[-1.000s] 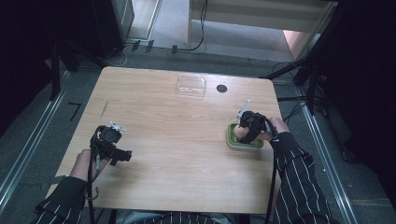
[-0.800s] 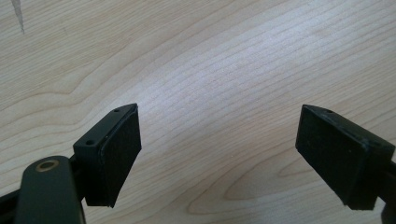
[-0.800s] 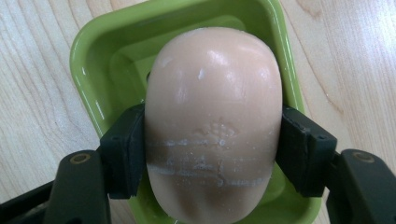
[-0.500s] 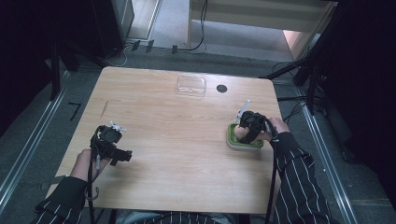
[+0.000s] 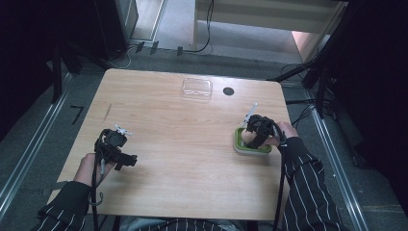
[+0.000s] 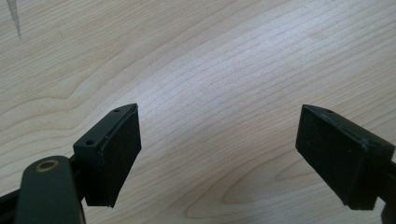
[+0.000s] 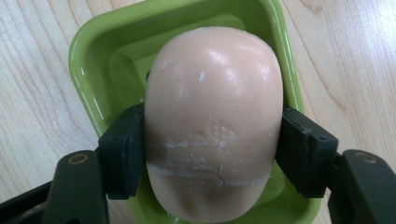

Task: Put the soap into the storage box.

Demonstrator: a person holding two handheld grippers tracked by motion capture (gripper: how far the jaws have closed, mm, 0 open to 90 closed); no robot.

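Clamping a smooth, rounded peach soap bar between the black padded jaws of the right gripper, over a glossy lime-green square soap dish on the pale wood-grain bench. Left gripper spread wide above bare grain, holding nothing.
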